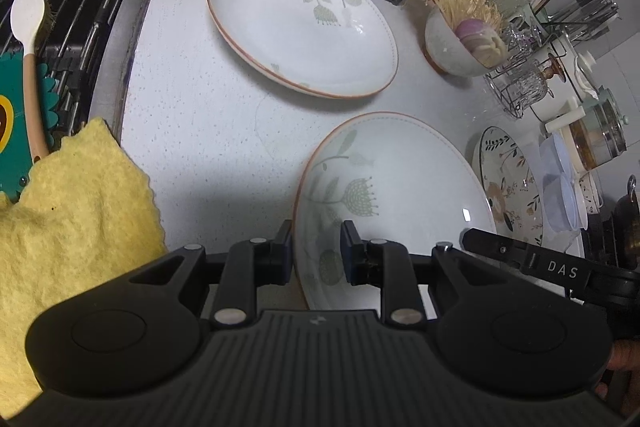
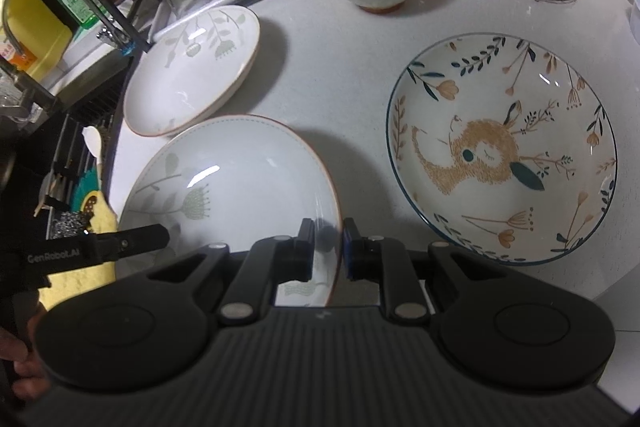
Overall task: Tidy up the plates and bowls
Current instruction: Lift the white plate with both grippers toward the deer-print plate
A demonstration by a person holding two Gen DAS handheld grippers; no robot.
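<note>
Both grippers clamp one pale round ceramic plate with green leaf print (image 2: 240,187) over the white speckled surface (image 1: 192,115): left gripper (image 1: 316,251) fingers grip its left rim, right gripper (image 2: 327,249) fingers its right (a matching plate (image 1: 300,23) lies beyond).

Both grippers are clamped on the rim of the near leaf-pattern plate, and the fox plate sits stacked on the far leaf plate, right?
Not quite. In the right wrist view the fox plate lies alone on the counter, apart from the far leaf plate. Left gripper and right gripper do clamp the near leaf plate by its rim.
</note>
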